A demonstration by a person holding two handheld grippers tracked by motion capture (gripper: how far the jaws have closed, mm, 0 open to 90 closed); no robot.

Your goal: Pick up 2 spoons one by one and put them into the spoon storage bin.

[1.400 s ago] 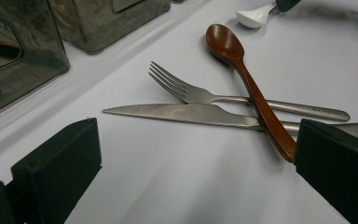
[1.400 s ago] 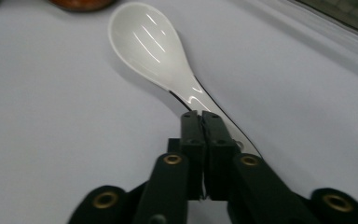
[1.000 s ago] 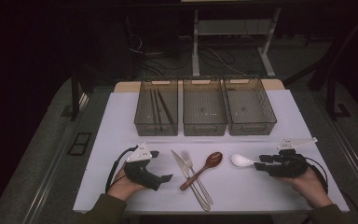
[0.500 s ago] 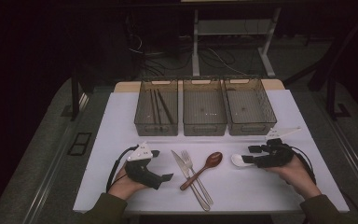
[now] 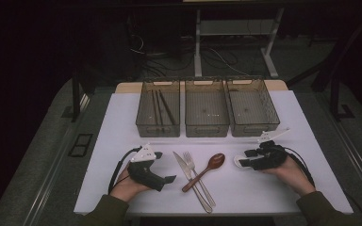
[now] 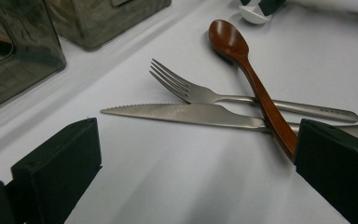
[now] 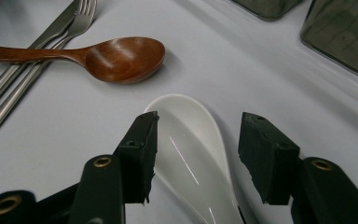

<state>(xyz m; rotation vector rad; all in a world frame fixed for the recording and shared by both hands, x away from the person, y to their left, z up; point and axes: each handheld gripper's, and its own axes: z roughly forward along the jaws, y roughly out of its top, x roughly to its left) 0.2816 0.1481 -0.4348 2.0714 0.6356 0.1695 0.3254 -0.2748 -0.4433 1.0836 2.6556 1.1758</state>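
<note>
The right claw (image 5: 243, 158) sits low over the white table (image 5: 122, 117), at about 4 o'clock from the middle of the table in the high view. Its two black jaws stand partly open. They have just been closing a little. The white spoon (image 7: 191, 154) lies between them, with one jaw on each side of its bowl. In the right claw's own view there is a gap between the right jaw and the spoon. The left jaw is right at the spoon's edge, and I cannot tell if it touches. The spoon lies flat on the table and the pads do not squeeze it. Its bowl end points toward the brown spoon (image 7: 121, 58), which is near, at about 11 o'clock from the white spoon in that view.

The left claw (image 5: 167, 180) rests at about 8 o'clock on the table in the high view. Its jaws are wide open and hold nothing. In its own view the knife (image 6: 191, 114), the fork (image 6: 200, 93) and the brown spoon lie ahead of it. The brown spoon's handle lies across the knife and the fork.

Three see-through boxes (image 5: 206, 113) stand in a row at 12 o'clock. The left box has dark sticks (image 5: 162, 108) in it.
</note>
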